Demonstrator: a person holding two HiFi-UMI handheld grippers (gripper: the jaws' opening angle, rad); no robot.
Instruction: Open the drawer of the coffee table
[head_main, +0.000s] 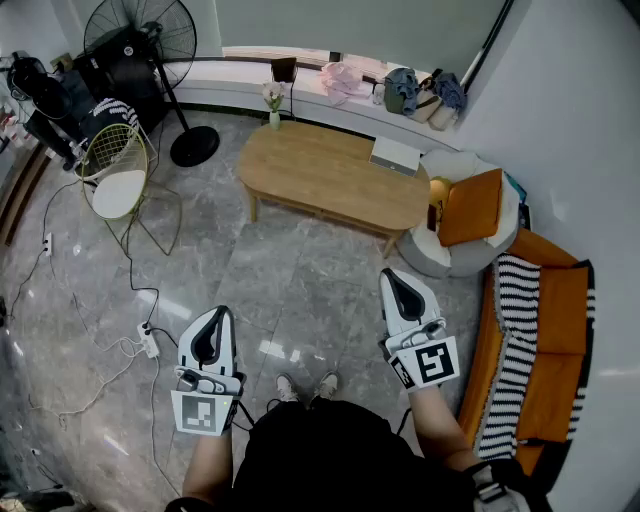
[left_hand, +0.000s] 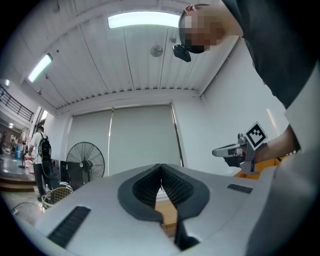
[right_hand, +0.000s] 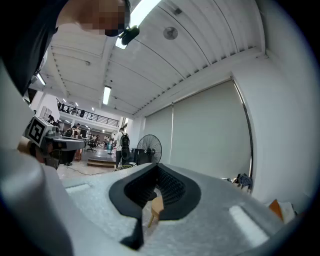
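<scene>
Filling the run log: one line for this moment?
phase: standing off | left gripper: shut, empty | right gripper: shut, empty | coffee table: ahead, untouched | drawer: not visible

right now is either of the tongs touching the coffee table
No, in the head view the left tongs and the right tongs both hang over the floor, well short of the coffee table.

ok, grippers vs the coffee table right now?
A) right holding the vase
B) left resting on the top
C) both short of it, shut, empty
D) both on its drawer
C: the left gripper and right gripper are over the floor, apart from the coffee table, jaws together with nothing between them.
</scene>
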